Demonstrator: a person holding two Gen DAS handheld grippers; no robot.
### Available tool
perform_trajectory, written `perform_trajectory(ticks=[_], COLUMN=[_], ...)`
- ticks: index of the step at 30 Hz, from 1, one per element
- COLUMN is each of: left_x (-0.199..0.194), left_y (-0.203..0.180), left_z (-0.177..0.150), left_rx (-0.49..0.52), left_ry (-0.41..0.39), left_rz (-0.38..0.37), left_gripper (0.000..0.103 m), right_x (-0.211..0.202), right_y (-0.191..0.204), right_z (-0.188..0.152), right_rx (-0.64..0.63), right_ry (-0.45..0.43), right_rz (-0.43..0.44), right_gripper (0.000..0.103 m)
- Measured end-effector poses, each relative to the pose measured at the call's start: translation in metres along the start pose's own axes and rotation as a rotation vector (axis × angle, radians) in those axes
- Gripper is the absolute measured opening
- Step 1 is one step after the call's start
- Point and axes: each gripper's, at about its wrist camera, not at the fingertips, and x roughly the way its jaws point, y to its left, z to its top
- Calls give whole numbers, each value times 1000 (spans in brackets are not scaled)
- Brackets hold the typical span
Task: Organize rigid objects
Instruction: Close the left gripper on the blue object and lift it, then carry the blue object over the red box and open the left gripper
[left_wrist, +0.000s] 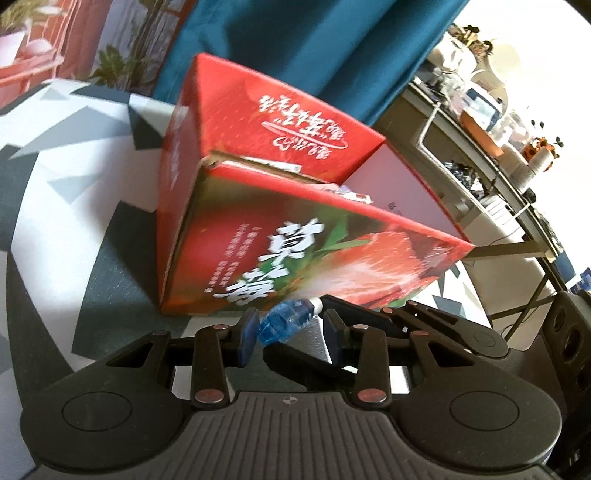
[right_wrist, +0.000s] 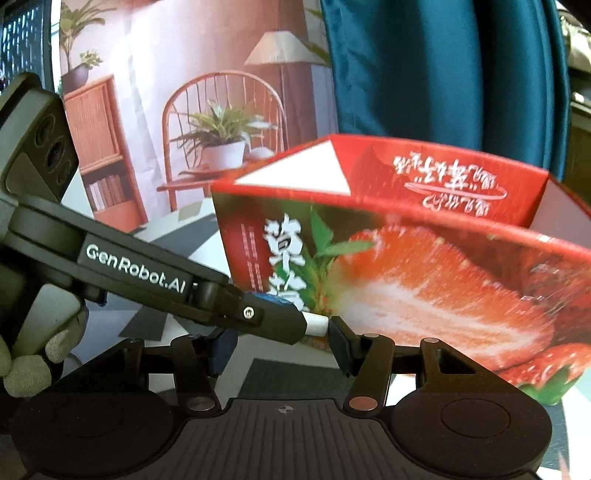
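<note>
An open red strawberry-print carton (left_wrist: 295, 236) stands on the patterned table; it also fills the right wrist view (right_wrist: 424, 266). A small clear blue bottle (left_wrist: 286, 319) with a white cap (right_wrist: 317, 325) hangs between my two grippers, just in front of the carton's near wall. My left gripper (left_wrist: 291, 332) has its blue pads apart around the bottle's body. My right gripper (right_wrist: 280, 343) is open, with one finger (right_wrist: 341, 345) touching the cap. The left gripper's arm (right_wrist: 155, 280) crosses the right wrist view and hides most of the bottle.
The table (left_wrist: 66, 177) has a grey, white and dark geometric cloth. A teal curtain (left_wrist: 314, 48) and a printed room backdrop (right_wrist: 192, 110) stand behind the carton. A cluttered shelf (left_wrist: 498, 140) is at the right. Something lies inside the carton (left_wrist: 354, 195).
</note>
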Motion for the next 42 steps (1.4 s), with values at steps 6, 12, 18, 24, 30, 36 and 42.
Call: perform_trajectory(ticks=[6, 12, 18, 24, 30, 36, 42], left_x=[-16, -31, -29, -18, -3, 18, 37], left_y=[-20, -37, -50, -59, -67, -72, -71], left_z=[6, 13, 22, 36, 53, 71, 84], left_rx=[58, 95, 124, 141, 161, 150, 137], left_ry=[-41, -83, -96, -103, -89, -63, -40], left_rz=[-15, -46, -64, -76, -78, -71, -32], left_gripper=[39, 39, 39, 39, 39, 39, 39], right_x=[-22, -42, -54, -59, -56, -44, -22], right_y=[0, -2, -8, -20, -38, -62, -84], right_z=[10, 19, 26, 35, 45, 56, 65], right_rx=[-4, -8, -8, 4, 25, 64, 142], right_ry=[-63, -135, -179, -198, -206, -194, -151], right_rz=[-26, -51, -76, -100, -122, -135, -126], right_gripper=[50, 50, 50, 50, 51, 51, 51])
